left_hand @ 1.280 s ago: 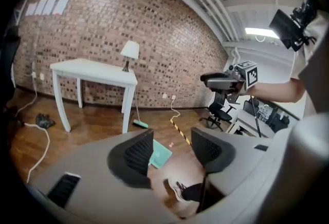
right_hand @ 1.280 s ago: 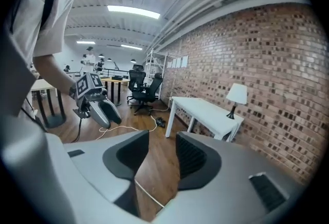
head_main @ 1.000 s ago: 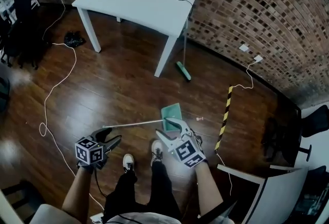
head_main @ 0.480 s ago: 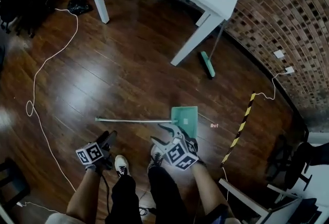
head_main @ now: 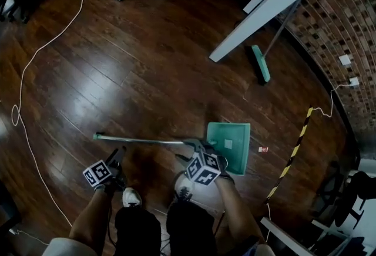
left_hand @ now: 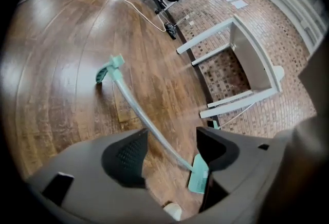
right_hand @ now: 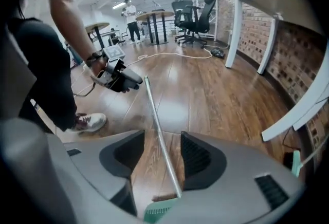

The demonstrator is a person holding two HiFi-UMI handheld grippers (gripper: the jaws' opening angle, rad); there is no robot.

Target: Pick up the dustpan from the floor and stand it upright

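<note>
1. Covering the spot where the dustpan point(head_main: 230, 144) meets its pole point(head_main: 141, 140), the right tool point(head_main: 192, 147) hides that joint in the head view. Its own view cuts the pan off at the bottom edge.
2. The dustpan lies flat on the floor point(head_main: 147, 73), pan just beyond the right tool. The pole runs across past the left tool point(head_main: 117, 156).
3. Both tools gape wide, with the pole showing between their jaws and the pads clear of it.
4. The pan is squarish green plastic, the pole thin and pale, the floor glossy brown planks.

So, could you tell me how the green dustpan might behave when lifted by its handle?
The dustpan probably feels light: it looks thin-walled, with a slim handle. Gripped along that long handle, the green end would likely sag. The smooth round tube may twist in a grip.
</note>
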